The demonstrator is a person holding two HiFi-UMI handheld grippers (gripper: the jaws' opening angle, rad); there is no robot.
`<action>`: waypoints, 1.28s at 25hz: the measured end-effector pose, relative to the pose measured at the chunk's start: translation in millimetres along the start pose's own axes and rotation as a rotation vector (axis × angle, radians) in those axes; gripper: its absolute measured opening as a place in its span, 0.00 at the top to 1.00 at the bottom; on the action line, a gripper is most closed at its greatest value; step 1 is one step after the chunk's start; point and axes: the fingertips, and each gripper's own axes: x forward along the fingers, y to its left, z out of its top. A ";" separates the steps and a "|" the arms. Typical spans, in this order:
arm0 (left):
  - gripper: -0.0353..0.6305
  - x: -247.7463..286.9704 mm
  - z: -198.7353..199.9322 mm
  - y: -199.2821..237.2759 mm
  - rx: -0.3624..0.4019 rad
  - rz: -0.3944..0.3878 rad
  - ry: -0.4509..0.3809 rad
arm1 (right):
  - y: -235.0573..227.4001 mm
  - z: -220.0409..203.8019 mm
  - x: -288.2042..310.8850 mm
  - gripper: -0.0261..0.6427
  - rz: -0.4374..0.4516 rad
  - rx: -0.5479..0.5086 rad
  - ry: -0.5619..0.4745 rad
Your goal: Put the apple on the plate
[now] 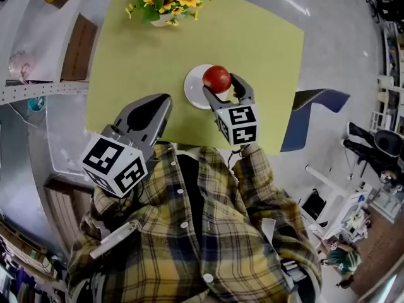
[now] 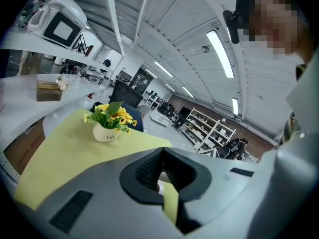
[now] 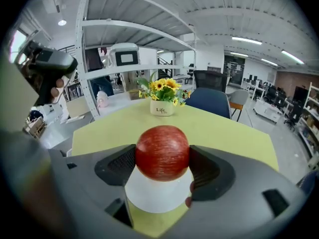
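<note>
The right tool clamps a red apple over the white plate, near side of the surface. Best lowered straight, then released gently. The left tool is closed, empty.

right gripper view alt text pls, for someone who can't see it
A red apple is clamped between the tongs of the right gripper, above a white plate on a yellow-green table. Behind it, at the far side of the table, stands a white pot of sunflowers.
</note>
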 end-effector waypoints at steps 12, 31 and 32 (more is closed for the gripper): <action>0.94 -9.7 -8.9 4.1 -0.021 0.039 0.013 | -6.2 -28.4 29.0 0.47 -0.106 -0.238 0.116; 0.94 -1.8 -3.6 9.9 -0.029 0.014 0.011 | -3.5 -44.4 36.1 0.47 -0.089 -0.274 0.198; 0.94 -1.9 -3.0 10.5 -0.030 0.015 0.010 | -2.3 -43.9 35.4 0.47 -0.086 -0.271 0.197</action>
